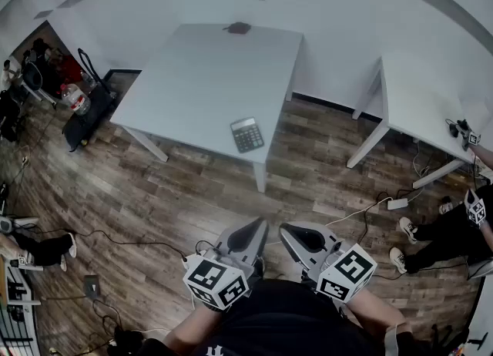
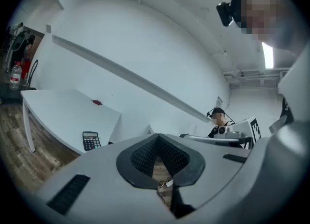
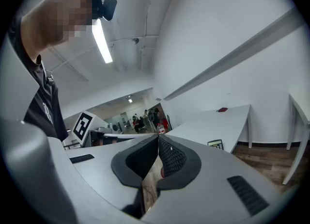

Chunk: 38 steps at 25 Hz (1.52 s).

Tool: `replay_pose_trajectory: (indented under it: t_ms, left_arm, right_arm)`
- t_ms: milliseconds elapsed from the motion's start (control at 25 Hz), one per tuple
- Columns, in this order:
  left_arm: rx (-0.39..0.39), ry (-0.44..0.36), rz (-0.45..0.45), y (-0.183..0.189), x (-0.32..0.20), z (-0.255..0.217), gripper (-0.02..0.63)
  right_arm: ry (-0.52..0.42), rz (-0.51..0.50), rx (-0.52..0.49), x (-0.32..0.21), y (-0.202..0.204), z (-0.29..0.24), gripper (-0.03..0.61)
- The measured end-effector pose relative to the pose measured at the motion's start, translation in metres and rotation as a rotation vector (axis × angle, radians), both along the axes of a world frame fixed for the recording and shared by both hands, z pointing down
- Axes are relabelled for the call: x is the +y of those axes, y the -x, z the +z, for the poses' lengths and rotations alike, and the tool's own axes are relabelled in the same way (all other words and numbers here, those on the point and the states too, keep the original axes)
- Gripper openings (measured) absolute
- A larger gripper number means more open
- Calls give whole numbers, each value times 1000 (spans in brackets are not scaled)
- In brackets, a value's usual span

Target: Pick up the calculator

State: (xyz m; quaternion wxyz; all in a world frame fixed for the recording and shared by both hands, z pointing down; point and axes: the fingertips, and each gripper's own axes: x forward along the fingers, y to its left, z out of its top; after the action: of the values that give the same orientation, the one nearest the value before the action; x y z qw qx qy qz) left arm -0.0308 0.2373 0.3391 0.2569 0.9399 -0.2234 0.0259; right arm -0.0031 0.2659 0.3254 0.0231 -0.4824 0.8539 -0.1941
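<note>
Calc (image 3: pixel 215 144) btm hidden behind right tongs (image 3: pixel 158 136); detail unclear.

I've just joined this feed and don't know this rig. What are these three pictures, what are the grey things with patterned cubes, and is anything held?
There is no robot here. A person holds a two-jaw gripper in each hand, and the cubes are part of the grippers. The head view looks down from the person's head. It shows the left gripper and right gripper close to the body. The two gripper views look along each gripper's own jaws. Both pairs of jaws are shut and hold nothing. Ahead, the calculator lies untouched near the front corner of the white table. A small dark object sits at the far edge.
</note>
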Motion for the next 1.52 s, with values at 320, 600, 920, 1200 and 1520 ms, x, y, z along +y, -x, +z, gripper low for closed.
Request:
replay_pose_trajectory:
  t_ms: [320,600,920,1200,1520]
  left_arm:
    - [3,-13,22,28,-91,-1,6]
    - [36,4,25,34,-141,2,6]
    - [53,27,40,27,-174,11,6]
    - [6,63,-13,11,-217,29,6]
    - [-47,138,-87,-15,-270,56,6]
  right_arm:
    - [4,13,17,-92,28,0,15]
    - [36,25,62,-145,30,8,15]
    - [33,-49,-5,-188,18,21,15]
    - [86,-160,-45,-252,-34,73,20]
    - [186,-410,100,-332,-80,171,101]
